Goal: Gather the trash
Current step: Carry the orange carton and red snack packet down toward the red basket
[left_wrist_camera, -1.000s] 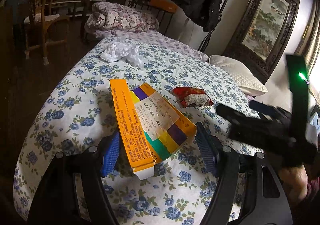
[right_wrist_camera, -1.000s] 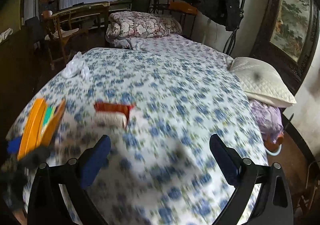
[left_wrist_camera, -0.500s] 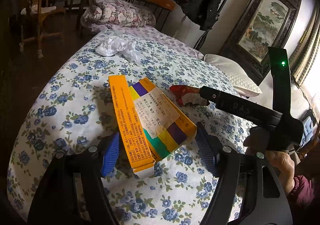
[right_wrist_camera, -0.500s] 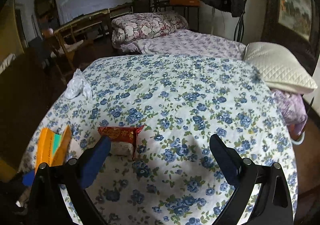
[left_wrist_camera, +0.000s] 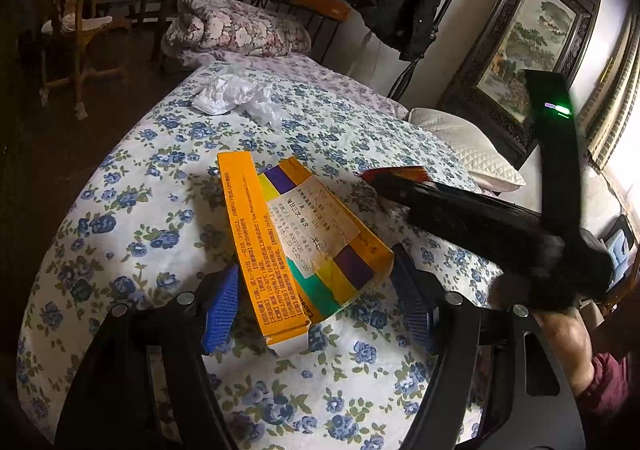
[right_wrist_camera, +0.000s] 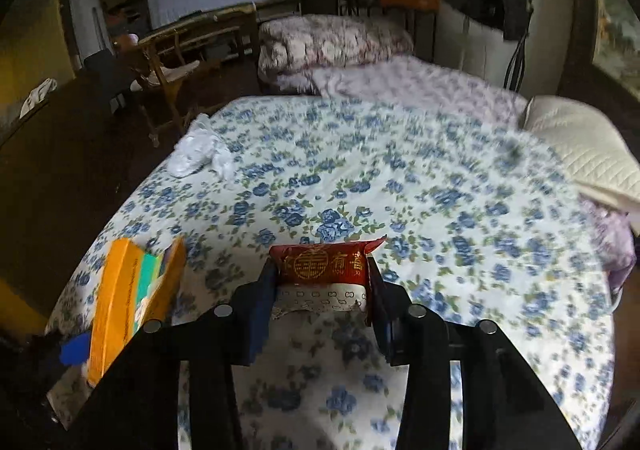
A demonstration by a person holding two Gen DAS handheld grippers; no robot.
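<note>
Holding the box (left_wrist_camera: 296, 246) in the left gripper (left_wrist_camera: 316, 302), closing the right gripper (right_wrist_camera: 322, 290) on the wrapper (right_wrist_camera: 324, 264), leaving the tissue (right_wrist_camera: 200, 152) on the bed (right_wrist_camera: 440, 218).

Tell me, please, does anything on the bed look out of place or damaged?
Yes: a flattened orange box, a torn-open red wrapper and crumpled white plastic litter the floral bedspread.

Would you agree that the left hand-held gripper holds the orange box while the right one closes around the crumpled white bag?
Not quite: the right hand-held gripper is closing around the red packet, as the right wrist view shows. The white bag lies untouched farther up the bed. The left hand-held gripper does hold the orange box.
</note>
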